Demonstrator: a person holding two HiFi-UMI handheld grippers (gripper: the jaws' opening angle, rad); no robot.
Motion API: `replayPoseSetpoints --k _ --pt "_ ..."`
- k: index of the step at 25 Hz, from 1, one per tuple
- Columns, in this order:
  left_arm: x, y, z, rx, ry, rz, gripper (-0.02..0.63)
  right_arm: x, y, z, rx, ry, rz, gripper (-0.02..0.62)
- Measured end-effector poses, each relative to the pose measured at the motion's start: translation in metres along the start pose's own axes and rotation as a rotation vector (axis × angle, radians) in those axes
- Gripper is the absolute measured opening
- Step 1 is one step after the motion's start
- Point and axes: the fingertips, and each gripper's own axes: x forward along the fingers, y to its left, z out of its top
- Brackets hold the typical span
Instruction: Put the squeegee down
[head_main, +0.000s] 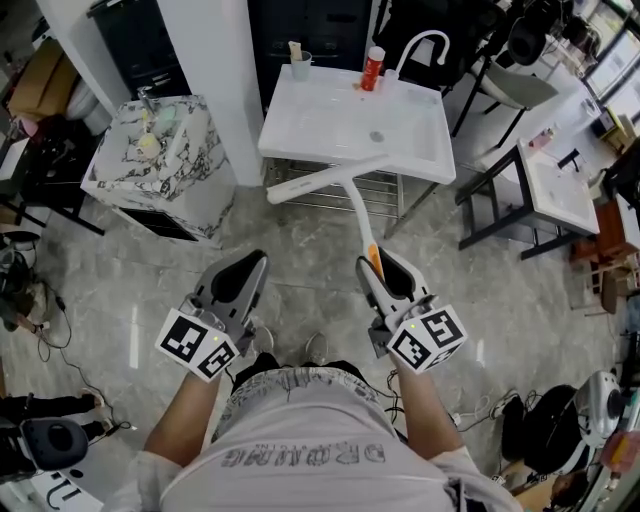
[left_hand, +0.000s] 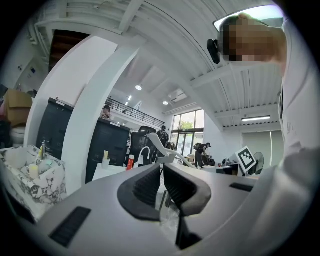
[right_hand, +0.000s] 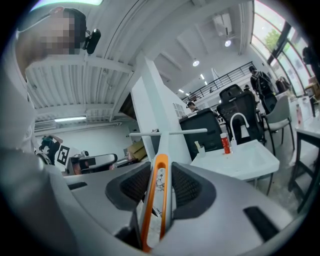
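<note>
Right gripper (head_main: 388, 270) holds the squeegee (head_main: 322, 180) out near the sink (head_main: 290, 120), not yet set down.
Its jaws clamp the handle; left gripper (head_main: 238, 278) jaws together, empty. Next, I judge: lower onto a surface, then release.

Squeegee (head_main: 330, 176) — smooth white plastic, sink (head_main: 330, 120) glossy white, floor (head_main: 300, 250) polished stone

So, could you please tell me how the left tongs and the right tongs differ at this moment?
The right tongs are clamped on the orange-edged handle of the squeegee; the left tongs hold nothing. The right tongs' jaws stand apart around that handle; the left tongs' jaws are drawn together. Both point forward towards the white sink.
</note>
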Motion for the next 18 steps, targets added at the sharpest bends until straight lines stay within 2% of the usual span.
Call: replayPoseSetpoints --k 8,18 --pt "0.021 -0.018 -0.008 0.006 0.008 0.032 0.034 -0.011 -0.028 0.001 0.013 0.012 0.026 0.141" --pt "0.041 -0.018 -0.012 0.004 0.006 0.047 0.034 -0.01 -0.051 0.004 0.012 0.021 0.033 0.141"
